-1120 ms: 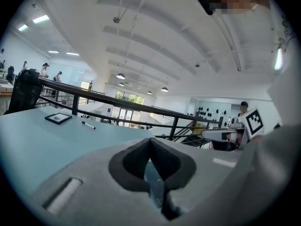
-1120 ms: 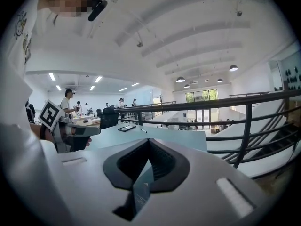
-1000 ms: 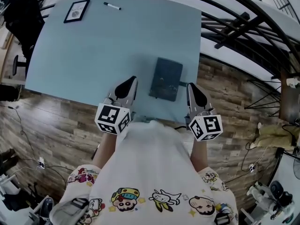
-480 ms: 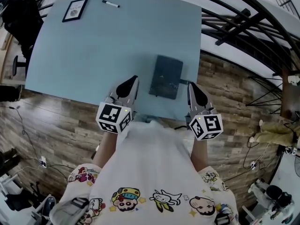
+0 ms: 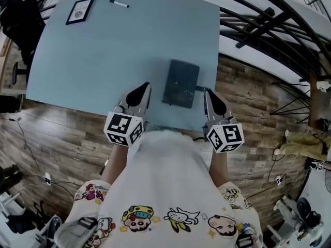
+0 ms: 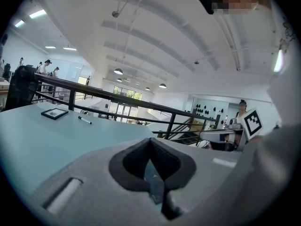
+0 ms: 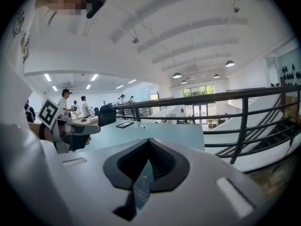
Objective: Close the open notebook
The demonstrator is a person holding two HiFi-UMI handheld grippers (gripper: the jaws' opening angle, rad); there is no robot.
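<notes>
The dark notebook (image 5: 180,83) lies closed and flat on the light blue table (image 5: 103,50), near its front edge. My left gripper (image 5: 146,86) is shut and empty, a little to the notebook's left over the front edge. To the notebook's right, my right gripper (image 5: 208,92) is likewise shut with nothing in it. Neither gripper touches the notebook. In the left gripper view the jaws (image 6: 150,141) meet at a point above the tabletop. The right gripper view shows the same closed tip (image 7: 149,141).
A framed picture (image 5: 79,10) and a pen (image 5: 119,3) lie at the table's far left corner. A black metal railing (image 5: 258,30) runs along the right side. Wooden floor (image 5: 248,97) shows beyond the table's right and front edges. People stand far off in the right gripper view.
Both grippers and the notebook keep their places; only the head view has shifted slightly.
</notes>
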